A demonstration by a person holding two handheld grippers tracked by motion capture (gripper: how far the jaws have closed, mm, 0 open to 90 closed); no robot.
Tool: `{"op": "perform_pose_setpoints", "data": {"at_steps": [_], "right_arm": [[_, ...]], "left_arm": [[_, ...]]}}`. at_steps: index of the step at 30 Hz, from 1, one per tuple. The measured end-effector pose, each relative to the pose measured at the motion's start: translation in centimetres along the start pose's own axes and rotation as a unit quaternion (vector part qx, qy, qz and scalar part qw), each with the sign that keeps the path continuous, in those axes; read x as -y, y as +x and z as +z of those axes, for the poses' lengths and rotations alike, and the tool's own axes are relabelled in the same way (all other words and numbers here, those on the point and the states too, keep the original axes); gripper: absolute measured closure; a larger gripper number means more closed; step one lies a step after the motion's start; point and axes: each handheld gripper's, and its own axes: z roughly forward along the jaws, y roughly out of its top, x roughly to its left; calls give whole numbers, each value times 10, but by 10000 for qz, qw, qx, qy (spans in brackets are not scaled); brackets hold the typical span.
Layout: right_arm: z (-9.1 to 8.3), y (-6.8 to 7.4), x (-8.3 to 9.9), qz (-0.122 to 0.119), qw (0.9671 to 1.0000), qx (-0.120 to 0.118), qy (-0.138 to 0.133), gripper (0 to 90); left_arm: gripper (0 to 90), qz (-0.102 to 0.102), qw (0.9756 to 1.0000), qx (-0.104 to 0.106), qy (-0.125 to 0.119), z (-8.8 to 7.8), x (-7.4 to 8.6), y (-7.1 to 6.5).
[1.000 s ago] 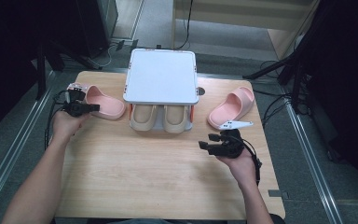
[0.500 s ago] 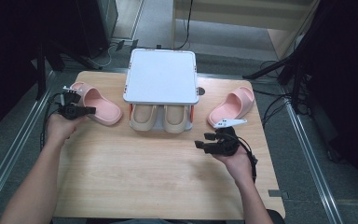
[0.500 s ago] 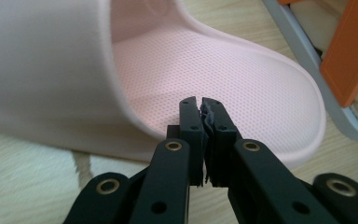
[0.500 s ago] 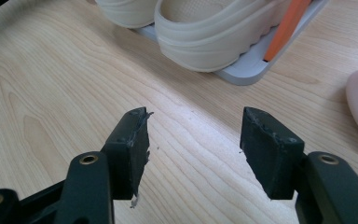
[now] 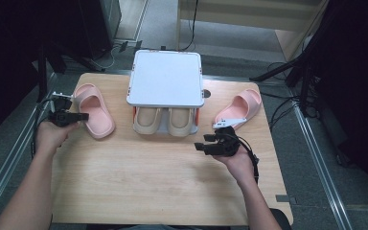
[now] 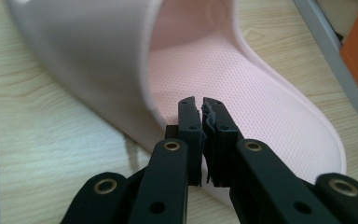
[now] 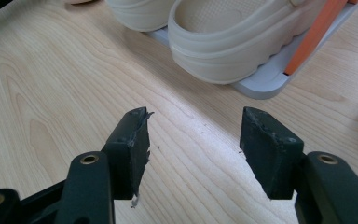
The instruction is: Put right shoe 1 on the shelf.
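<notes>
Tongs, left (image 5: 82, 116): jaws all but closed, having just parted a little; the left gripper view shows the pads (image 6: 189, 135) nearly meeting, over the slipper's near rim, and I cannot tell whether any rim is pinched between them.
Tongs, right (image 5: 200, 143): jaws wide apart, nothing between them, pointing towards the rack (image 5: 165, 79) at the bench's far middle.
Bench (image 5: 153, 182): bare wood along the near edge.
Left pink slipper (image 5: 95, 110): near the far-left corner, long axis running from that corner towards the bench's middle; left hand (image 5: 52, 134) is right beside it.
Right pink slipper (image 5: 239, 108): far-right corner, just beyond the right tongs.
Beige slippers (image 5: 167, 120): on the rack's lower shelf.
Left arm pose: forearm (image 5: 28, 191) along the left edge, tongs level, aimed across at the slipper.
</notes>
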Motion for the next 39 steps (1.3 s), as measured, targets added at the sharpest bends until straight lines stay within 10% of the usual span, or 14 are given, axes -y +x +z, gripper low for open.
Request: {"op": "perform_pose_setpoints", "data": {"at_steps": [19,39], "right_arm": [[2,0,-4,-16,10000,-3,26,431],[-14,-1,15,159,9996,237,4,431]], "left_arm": [[505,2,9983,-144,-562,-38,-8,-4],[448,-209,9983,-332,-428,2,-13,21]]}}
